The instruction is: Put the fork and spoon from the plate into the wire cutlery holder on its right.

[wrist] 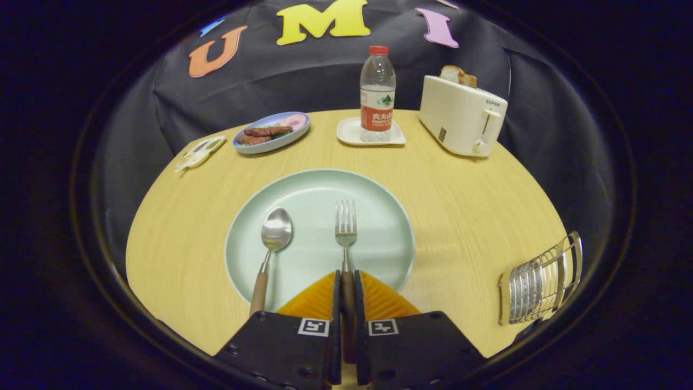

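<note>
A pale green plate (379, 206) lies on the wooden table just ahead of my fingers. On it lies a fork (345, 225) with a wooden handle, tines pointing away. My gripper (346, 277) is shut on the fork's handle, which runs back between the two fingers. To the left of the fork, a spoon (273, 238) with a wooden handle rests on the plate, its handle crossing the near rim. The wire cutlery holder (541, 281) stands at the table's right edge, well to the right of the plate.
Beyond the plate stand a water bottle (377, 95) on a small white tray (346, 132), a white toaster (460, 116) with bread in it, and a blue plate of food (270, 132). A small packet (199, 151) lies at the far left edge.
</note>
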